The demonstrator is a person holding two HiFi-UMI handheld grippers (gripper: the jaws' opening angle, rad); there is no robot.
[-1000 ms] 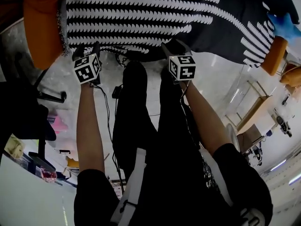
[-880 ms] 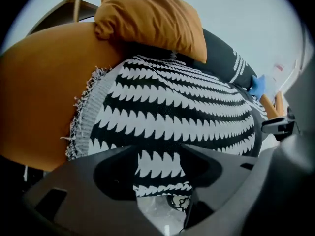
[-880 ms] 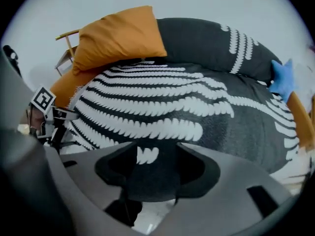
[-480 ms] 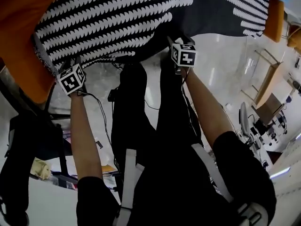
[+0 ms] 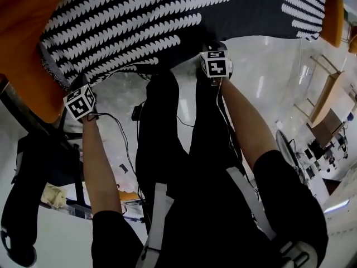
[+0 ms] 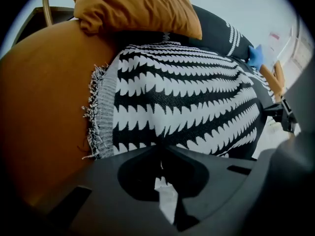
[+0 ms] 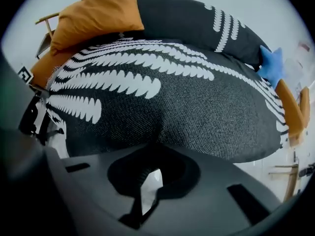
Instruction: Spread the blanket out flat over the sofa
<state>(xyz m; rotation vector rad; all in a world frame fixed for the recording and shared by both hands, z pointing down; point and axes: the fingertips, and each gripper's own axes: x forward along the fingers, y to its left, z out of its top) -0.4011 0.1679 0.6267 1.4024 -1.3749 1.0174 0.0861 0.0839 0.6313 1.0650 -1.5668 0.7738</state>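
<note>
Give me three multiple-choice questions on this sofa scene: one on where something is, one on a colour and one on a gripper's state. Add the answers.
1. Where is the orange cushion?
A) on the floor
B) on the sofa, by the fringed end of the blanket
C) on a shelf

2. What colours is the blanket?
A) red and green
B) plain blue
C) black and white

3. What state is the left gripper in?
A) shut on the blanket's edge
B) wide open over the cushion
C) shut on a cup

Answers:
1 B: the left gripper view shows the cushion resting on the sofa just beyond the fringe.
2 C: rows of white shapes run across black cloth.
3 A: its jaws have just closed and meet on the blanket's near edge.
</note>
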